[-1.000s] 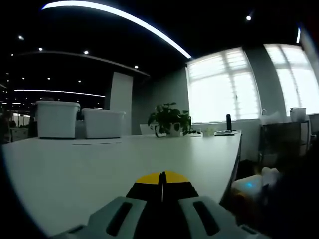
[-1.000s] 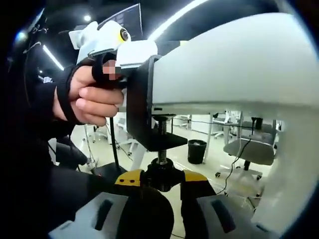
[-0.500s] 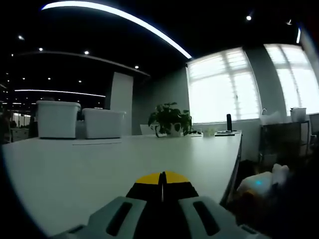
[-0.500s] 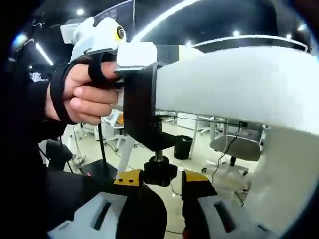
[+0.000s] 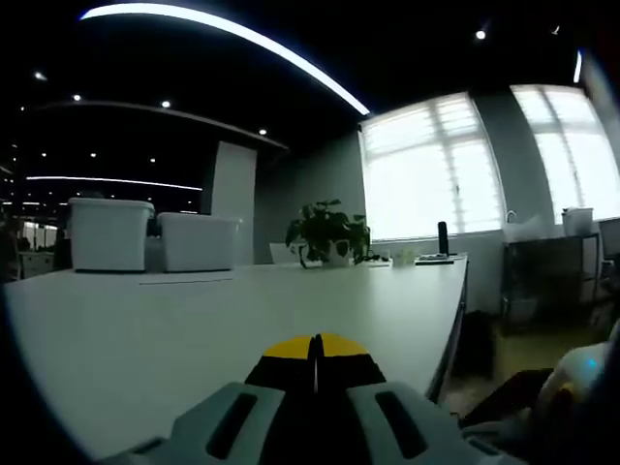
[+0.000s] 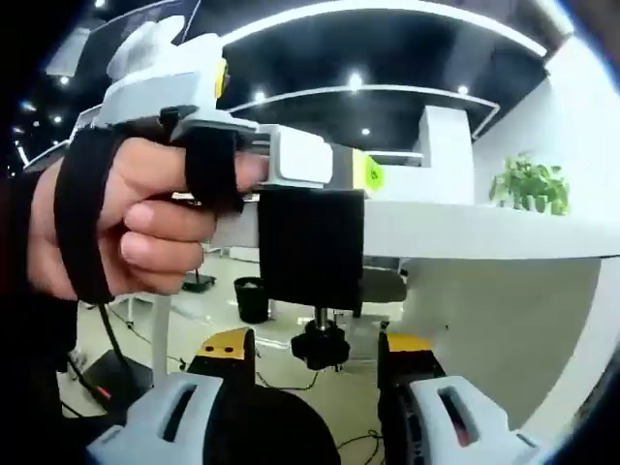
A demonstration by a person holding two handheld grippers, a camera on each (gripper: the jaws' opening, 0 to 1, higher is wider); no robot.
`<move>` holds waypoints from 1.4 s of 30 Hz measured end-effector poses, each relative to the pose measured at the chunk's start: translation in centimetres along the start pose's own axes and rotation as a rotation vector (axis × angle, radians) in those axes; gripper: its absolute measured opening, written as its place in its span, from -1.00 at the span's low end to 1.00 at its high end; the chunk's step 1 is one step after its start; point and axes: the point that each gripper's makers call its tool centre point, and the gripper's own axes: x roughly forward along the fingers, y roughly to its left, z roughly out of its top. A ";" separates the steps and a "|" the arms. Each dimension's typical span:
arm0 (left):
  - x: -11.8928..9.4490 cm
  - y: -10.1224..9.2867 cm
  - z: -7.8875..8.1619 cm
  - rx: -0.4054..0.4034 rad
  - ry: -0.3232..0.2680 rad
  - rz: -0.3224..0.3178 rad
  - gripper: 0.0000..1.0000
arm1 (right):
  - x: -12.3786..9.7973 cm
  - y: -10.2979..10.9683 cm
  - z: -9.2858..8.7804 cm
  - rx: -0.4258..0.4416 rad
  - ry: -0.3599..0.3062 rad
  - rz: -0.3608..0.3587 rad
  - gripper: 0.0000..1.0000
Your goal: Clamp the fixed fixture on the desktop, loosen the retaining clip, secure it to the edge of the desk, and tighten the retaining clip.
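Rigid black clamp (image 6: 312,247) grips the bench (image 6: 465,231) edge at centre frame; right hand-held gripper (image 6: 318,351) stands wide around its small knob (image 6: 320,346), left hand-held gripper (image 5: 315,351) closed.

A black clamp (image 6: 312,247) sits on the edge of the white table (image 6: 465,231), its flat body hanging down over the table's front face. Below it a threaded screw (image 6: 321,317) runs down to a round black knob (image 6: 321,346), which stands upright under the table edge. The knob lies between the yellow-tipped jaws of the right tool (image 6: 318,351), which stand apart on either side of it without touching it, as far as the right gripper view shows.
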 end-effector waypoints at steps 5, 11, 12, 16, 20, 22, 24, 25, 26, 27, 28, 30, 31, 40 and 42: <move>0.0 -0.1 0.0 0.000 -0.001 -0.014 -0.98 | 0.3 -0.5 -0.5 0.004 0.029 -0.042 -0.01; 0.0 -0.1 0.1 0.007 -0.005 -0.014 -0.98 | 0.5 -0.8 -0.5 -0.004 0.037 -0.066 -0.07; 0.0 -0.1 0.1 0.005 -0.004 -0.014 -0.98 | 0.6 -0.6 -0.4 -0.004 0.034 -0.068 -0.09; 0.0 0.0 0.1 0.001 -0.001 -0.014 -0.98 | 0.8 -0.5 -0.1 -0.011 0.031 -0.079 -0.15; 0.0 0.1 0.1 0.001 -0.001 -0.011 -0.98 | 0.9 -0.8 -0.3 0.012 0.039 -0.094 -0.21; 0.0 0.1 0.1 0.002 -0.001 -0.010 -0.98 | 0.9 -1.0 -0.4 0.012 0.042 -0.102 -0.21; 0.0 0.1 0.1 0.002 -0.001 -0.009 -0.98 | 1.2 -1.0 -0.6 0.013 0.048 -0.103 -0.22; 0.0 0.1 0.1 0.002 -0.001 -0.009 -0.98 | 1.4 -1.0 -0.7 0.015 0.054 -0.102 -0.25; 0.0 0.1 0.1 0.001 -0.001 -0.009 -0.98 | 1.4 -0.8 -0.8 0.021 0.057 -0.097 -0.30; 0.0 0.1 0.1 0.002 -0.001 -0.009 -0.98 | 1.5 -0.5 -0.6 0.016 0.053 -0.087 -0.36; 0.0 0.1 0.1 0.001 -0.001 -0.009 -0.98 | 1.6 -0.2 -0.6 0.001 0.055 -0.077 -0.44; 0.0 0.1 0.2 0.003 -0.002 -0.007 -0.98 | 1.5 -0.6 -0.6 -0.011 0.063 -0.108 -0.52; 0.0 0.1 0.1 0.003 -0.001 -0.008 -0.98 | 1.5 -0.6 -0.5 -0.011 0.061 -0.096 -0.53; 0.0 0.1 0.1 0.002 0.000 -0.007 -0.98 | 1.4 -0.2 -0.4 -0.039 0.055 0.072 -0.55; 0.0 0.1 0.1 0.002 0.000 -0.006 -0.98 | 1.4 -0.1 -0.4 -0.031 0.050 0.149 -0.56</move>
